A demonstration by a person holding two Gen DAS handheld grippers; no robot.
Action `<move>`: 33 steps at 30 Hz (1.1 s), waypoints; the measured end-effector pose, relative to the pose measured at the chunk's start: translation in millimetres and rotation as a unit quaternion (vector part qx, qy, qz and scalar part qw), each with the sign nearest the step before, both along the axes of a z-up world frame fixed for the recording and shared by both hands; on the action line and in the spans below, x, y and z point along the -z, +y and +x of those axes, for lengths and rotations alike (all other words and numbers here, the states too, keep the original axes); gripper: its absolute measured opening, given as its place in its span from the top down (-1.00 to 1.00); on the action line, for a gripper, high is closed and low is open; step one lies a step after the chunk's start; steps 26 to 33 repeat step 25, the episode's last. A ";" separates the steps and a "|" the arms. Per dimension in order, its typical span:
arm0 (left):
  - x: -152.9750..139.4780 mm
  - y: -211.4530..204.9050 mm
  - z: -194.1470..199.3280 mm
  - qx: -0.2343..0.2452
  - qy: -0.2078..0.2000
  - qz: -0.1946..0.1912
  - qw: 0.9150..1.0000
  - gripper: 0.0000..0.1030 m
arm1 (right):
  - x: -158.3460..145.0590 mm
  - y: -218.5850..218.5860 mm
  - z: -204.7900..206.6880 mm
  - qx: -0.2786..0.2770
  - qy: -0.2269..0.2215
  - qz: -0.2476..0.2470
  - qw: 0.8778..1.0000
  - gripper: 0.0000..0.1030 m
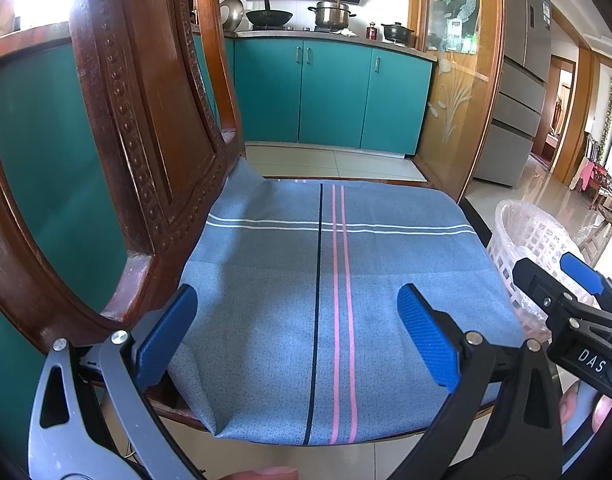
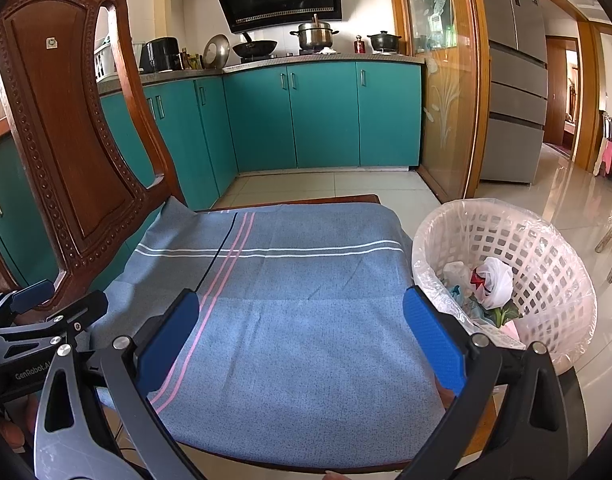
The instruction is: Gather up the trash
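A white lattice waste basket [image 2: 546, 248] with a clear liner stands on the floor to the right of the chair; it holds a white plastic bag [image 2: 494, 280] and other trash. It also shows in the left wrist view [image 1: 522, 236]. My left gripper [image 1: 296, 300] is open and empty above the front of the blue cloth [image 1: 326, 300] on the chair seat. My right gripper [image 2: 302, 306] is open and empty over the same cloth [image 2: 298, 320], just left of the basket. No trash shows on the cloth.
The carved wooden chair back [image 1: 146, 120] rises at the left and also shows in the right wrist view [image 2: 66, 140]. Teal kitchen cabinets [image 2: 322, 116] with pots on the counter stand behind. A glass door panel [image 2: 446, 92] and a grey fridge [image 2: 514, 80] are at the right.
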State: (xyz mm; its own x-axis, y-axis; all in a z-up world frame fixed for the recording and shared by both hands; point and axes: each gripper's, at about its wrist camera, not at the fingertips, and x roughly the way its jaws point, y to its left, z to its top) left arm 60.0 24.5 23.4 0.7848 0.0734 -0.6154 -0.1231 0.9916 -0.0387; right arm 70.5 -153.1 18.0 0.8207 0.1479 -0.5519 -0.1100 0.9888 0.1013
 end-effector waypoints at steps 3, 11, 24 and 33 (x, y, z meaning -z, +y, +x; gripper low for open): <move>0.7 -0.4 0.1 0.001 0.000 0.002 1.000 -0.94 | 0.1 -0.5 -0.1 0.000 0.000 0.001 1.000 -0.93; 1.8 0.0 0.5 0.000 0.001 0.000 1.000 -0.94 | -0.1 -0.5 0.0 -0.002 0.001 0.000 1.000 -0.93; 6.2 0.5 5.6 0.000 0.011 -0.003 1.000 -0.94 | 0.9 -0.6 0.4 -0.004 0.003 -0.001 1.000 -0.93; 6.9 0.7 6.1 0.001 0.013 -0.003 1.000 -0.94 | 1.0 -0.6 0.5 -0.004 0.003 -0.001 1.000 -0.93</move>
